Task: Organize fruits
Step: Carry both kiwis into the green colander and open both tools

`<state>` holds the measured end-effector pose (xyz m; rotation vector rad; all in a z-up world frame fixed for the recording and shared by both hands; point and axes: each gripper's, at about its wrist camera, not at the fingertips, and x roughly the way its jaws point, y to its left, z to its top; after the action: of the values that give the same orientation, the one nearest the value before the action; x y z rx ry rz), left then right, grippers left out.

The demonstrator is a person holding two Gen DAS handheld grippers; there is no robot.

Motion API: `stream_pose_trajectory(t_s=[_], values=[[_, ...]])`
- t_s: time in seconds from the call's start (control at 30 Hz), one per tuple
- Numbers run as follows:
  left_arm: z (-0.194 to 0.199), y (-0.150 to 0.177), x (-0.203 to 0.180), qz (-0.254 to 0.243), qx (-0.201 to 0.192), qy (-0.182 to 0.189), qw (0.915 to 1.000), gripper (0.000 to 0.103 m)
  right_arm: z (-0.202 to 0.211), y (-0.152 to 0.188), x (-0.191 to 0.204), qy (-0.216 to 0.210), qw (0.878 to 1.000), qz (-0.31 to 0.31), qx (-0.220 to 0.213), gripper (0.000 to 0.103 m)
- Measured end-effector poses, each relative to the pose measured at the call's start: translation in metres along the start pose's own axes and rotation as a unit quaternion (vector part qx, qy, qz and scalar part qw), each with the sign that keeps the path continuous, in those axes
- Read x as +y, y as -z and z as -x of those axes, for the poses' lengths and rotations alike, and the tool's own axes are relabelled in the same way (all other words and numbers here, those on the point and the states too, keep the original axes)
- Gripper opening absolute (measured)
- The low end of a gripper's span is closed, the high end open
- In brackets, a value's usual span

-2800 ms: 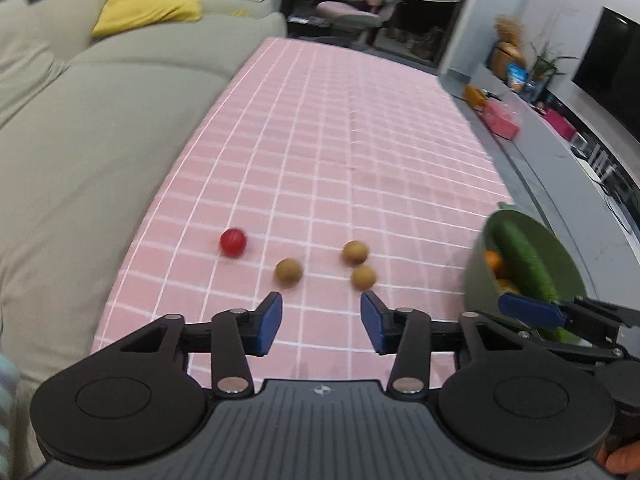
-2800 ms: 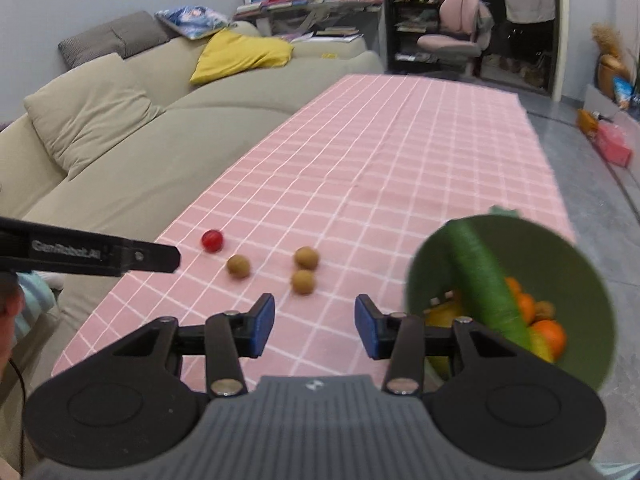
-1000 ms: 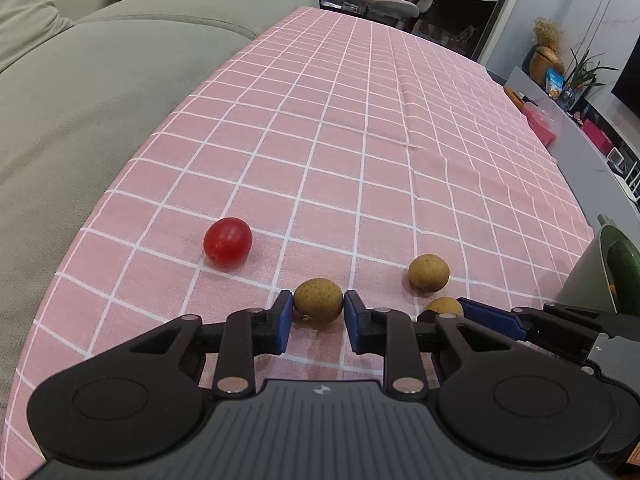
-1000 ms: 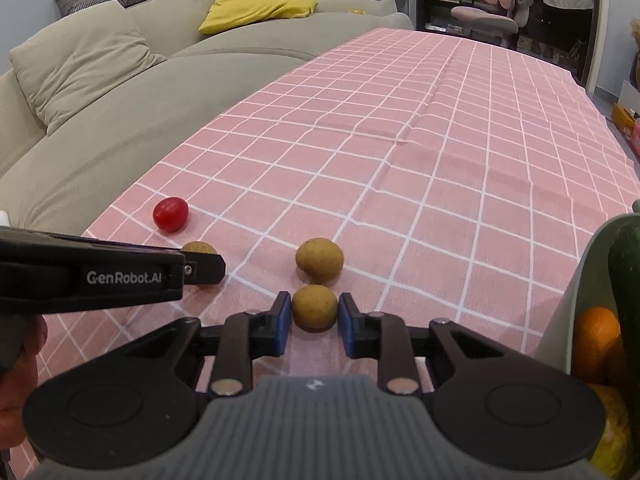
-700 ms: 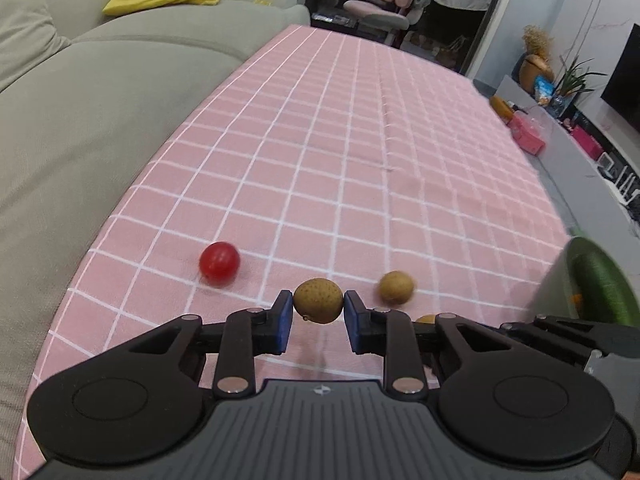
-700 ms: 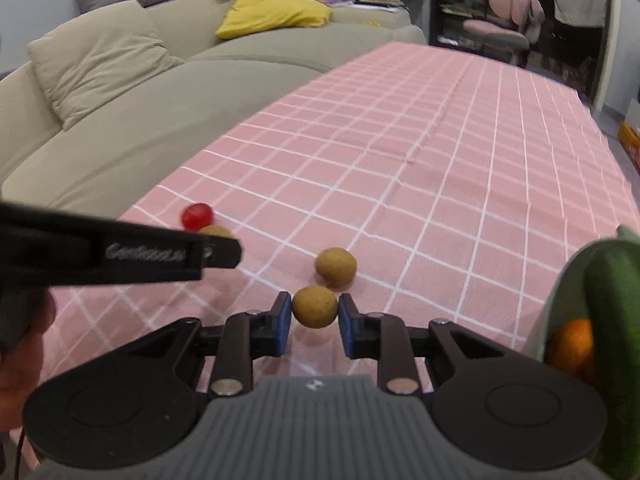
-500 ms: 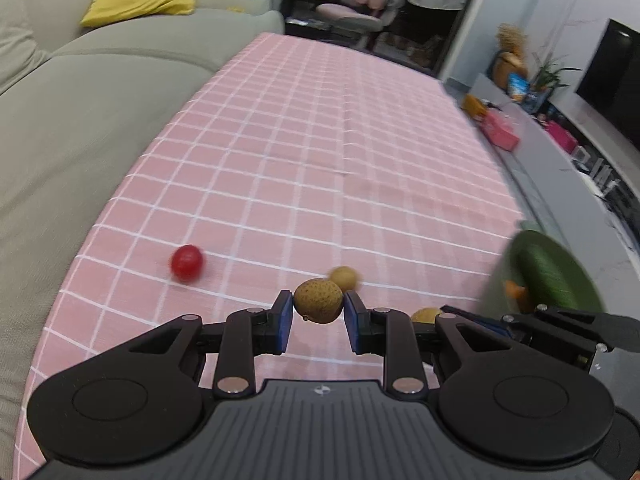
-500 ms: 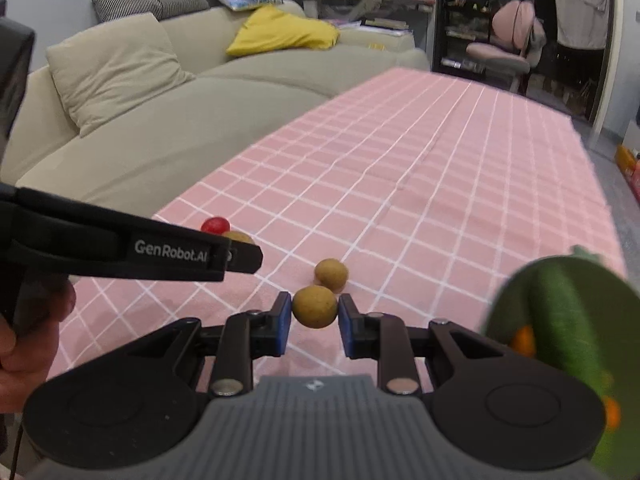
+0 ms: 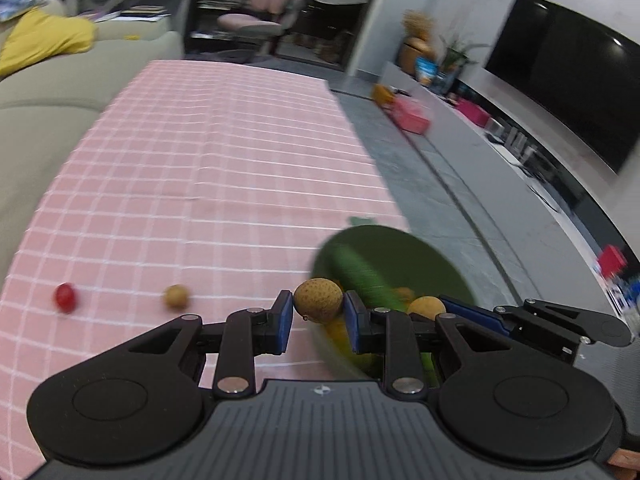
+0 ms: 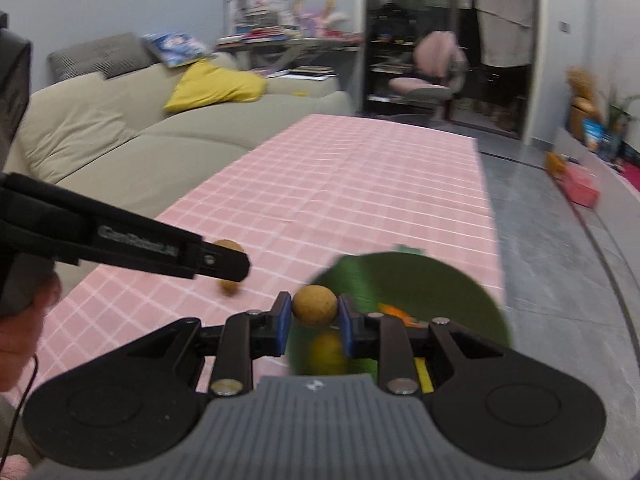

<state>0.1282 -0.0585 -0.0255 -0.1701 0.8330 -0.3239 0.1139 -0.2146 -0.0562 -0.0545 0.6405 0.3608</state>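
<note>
Pink cloth [image 9: 208, 168] ruled with thin white grid lines is covering the long table, creased lightly across its middle, and a pale, soft-looking sofa [image 10: 132, 160] is running along its far side with a crumpled yellow cushion [image 10: 216, 84] lying on it. Above the near end, the left gripper [image 9: 318, 316] is pinching a small round fruit with rough, pebbled tan skin [image 9: 319, 299] between its flat blue pads, off the cloth and in front of the near rim of the bowl. Just beside it, the right gripper [image 10: 314, 316] is squeezing a smoother, matte brown ball-shaped fruit [image 10: 314, 305] between matching blue pads, likewise clear of the table and hanging over the bowl's near edge. That bowl [image 9: 436, 256] is a deep, round, dull-green vessel sitting at the corner of the cloth; a long, bumpy green cucumber [image 9: 362, 276] is leaning across it, and orange and yellow fruit, blurred, are showing beneath. Out on the cloth, a loose tan round fruit [image 9: 175, 297] is resting apart from the bowl, and farther along a glossy red cherry tomato [image 9: 65, 297] is lying alone. Both tools are showing matte black linkages with silver pivot pins and a ribbed grey body. Part of a hand [image 10: 24, 320] is gripping the left tool's handle at the edge of the right wrist view.
</note>
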Motion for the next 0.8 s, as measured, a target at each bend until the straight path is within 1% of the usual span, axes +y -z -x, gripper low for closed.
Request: stream_pose_trajectory(t_s=[0.17,0.27,0.37,0.47,0.57,0.67,0.8], values=[[-0.026,-0.015,-0.039,-0.052,0.029,0.016,0.9981,0.03,0.005,0.007,-0.044,0.047,0.998,-0.045,0.01,0.021],[-0.047,-0.026,-0.058,-0.078,0.051,0.021,0.9954,0.03,-0.001,0.008,-0.062,0.06,0.996,-0.067,0.016,0.021],[-0.069,-0.034,-0.068,-0.087,0.074,0.018,0.9933,0.03,-0.009,0.009,-0.072,0.068,0.995,-0.07,0.017,0.021],[-0.09,-0.042,-0.071,-0.09,0.089,0.018,0.9917,0.03,-0.023,0.009,-0.077,0.075,0.995,-0.062,0.022,0.021],[-0.109,-0.047,-0.071,-0.09,0.107,0.017,0.9901,0.03,-0.038,0.007,-0.084,0.068,0.995,-0.062,0.03,0.021],[-0.128,-0.053,-0.067,-0.095,0.134,0.013,0.9863,0.03,-0.055,0.006,-0.092,0.066,0.995,-0.062,0.038,0.021],[-0.146,-0.058,-0.064,-0.102,0.157,0.014,0.9821,0.03,-0.074,0.003,-0.099,0.057,0.995,-0.063,0.049,0.021]])
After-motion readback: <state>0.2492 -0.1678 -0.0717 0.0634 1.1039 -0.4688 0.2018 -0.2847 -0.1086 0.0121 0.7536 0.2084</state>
